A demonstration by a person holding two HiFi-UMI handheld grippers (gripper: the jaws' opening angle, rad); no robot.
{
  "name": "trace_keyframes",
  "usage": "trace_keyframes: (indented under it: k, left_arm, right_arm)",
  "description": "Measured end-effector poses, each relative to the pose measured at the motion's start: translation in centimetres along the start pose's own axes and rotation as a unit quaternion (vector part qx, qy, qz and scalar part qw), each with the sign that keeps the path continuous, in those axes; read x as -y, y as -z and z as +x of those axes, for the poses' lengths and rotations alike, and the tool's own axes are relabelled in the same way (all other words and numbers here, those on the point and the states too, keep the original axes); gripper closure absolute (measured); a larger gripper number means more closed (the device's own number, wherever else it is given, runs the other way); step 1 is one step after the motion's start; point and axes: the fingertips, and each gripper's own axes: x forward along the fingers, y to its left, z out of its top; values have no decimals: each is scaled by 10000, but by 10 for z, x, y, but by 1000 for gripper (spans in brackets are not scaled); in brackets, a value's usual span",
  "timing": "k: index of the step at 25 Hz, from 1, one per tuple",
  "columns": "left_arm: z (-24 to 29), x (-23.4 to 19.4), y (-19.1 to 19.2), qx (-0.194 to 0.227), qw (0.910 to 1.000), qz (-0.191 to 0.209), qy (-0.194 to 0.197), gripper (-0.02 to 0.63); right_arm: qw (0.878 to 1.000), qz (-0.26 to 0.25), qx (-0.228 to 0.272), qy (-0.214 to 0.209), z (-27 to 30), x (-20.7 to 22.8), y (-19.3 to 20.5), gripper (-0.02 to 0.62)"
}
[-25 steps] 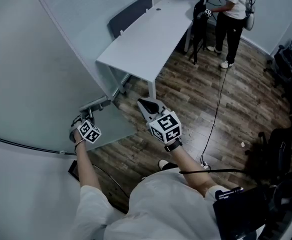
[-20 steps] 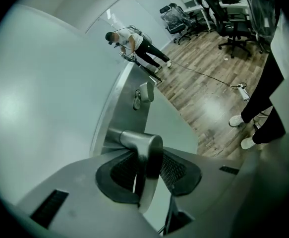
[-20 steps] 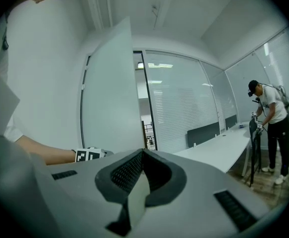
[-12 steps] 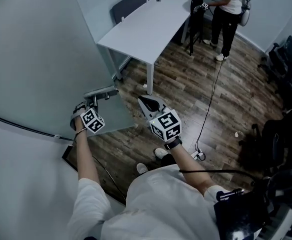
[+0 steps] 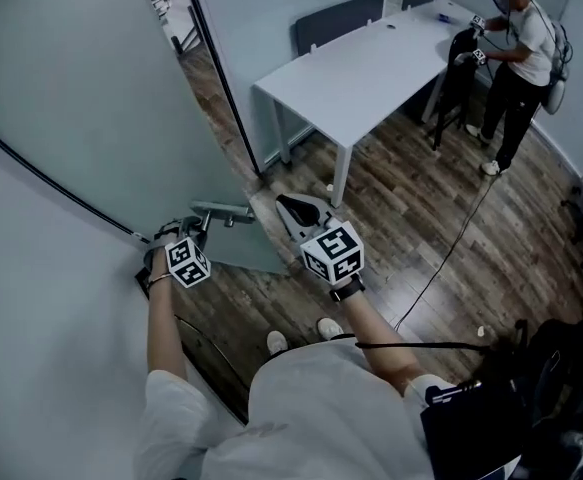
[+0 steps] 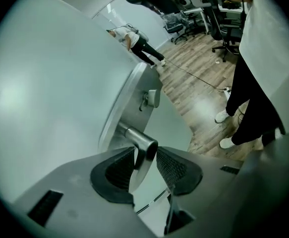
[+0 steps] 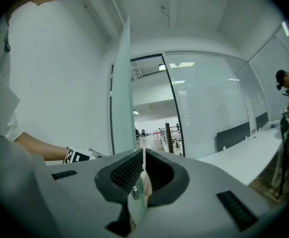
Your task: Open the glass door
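The frosted glass door (image 5: 81, 108) stands swung inward, its edge (image 7: 122, 98) upright in the right gripper view. Its metal lever handle (image 5: 226, 209) juts from the lock plate. My left gripper (image 5: 193, 226) is shut on the handle (image 6: 137, 139), which lies between both ribbed pads of the gripper (image 6: 145, 158). Its jaws are opening slightly at this moment. A small thumb-turn (image 6: 151, 98) sits on the plate beyond. My right gripper (image 5: 289, 206) hovers right of the door edge, shut with nothing in it (image 7: 143, 157).
A gap into a corridor (image 5: 206, 68) shows beside the door frame. A white table (image 5: 371, 68) stands behind, with a person (image 5: 519, 58) and a black chair (image 5: 458, 63) at its far end. A cable (image 5: 451, 248) runs across the wood floor. Dark bags (image 5: 561, 368) lie right.
The door has swung further open with my left gripper on its handle, and a doorway gap now shows at the top. The right gripper has stayed shut near the door edge.
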Motion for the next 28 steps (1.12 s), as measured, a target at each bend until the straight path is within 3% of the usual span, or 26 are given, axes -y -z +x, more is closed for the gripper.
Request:
trace_keyframes:
  k: [8, 11, 15, 18, 21, 24, 26, 28]
  left_arm:
    - [-73, 48, 11, -89, 9946, -995, -266, 491]
    - [-104, 74, 25, 89, 9800, -1886, -625, 491]
    - [-153, 82, 25, 686, 9341, -3145, -1544, 492]
    - [-188, 85, 17, 1149, 8907, -3823, -2172, 492]
    - [-220, 98, 6, 1739, 8426, -4433, -2513, 492]
    - [-243, 104, 8, 2090, 8005, -4869, -2801, 495]
    - [-252, 110, 15, 2144, 7805, -5080, -2945, 525]
    - [-255, 119, 28, 2109, 7681, -5248, -3002, 573]
  right_arm:
    - [9875, -202, 3, -1561, 3, -61, 13, 592]
    - [9774, -256, -156, -2093, 6, -99, 31, 592]
    - [9597, -773, -230, -2692, 0, -139, 40, 571]
    - [9381, -1270, -510, -3183, -2, -160, 54, 492]
    - [9144, -1410, -635, -3742, -10, -189, 66, 492]
    - [9034, -1391, -602, -4012, -10, -215, 70, 494]
    - [8943, -1346, -587, -4227, -11, -232, 73, 494]
    - [8873, -1322, -563, -4381, -12, -249, 74, 495]
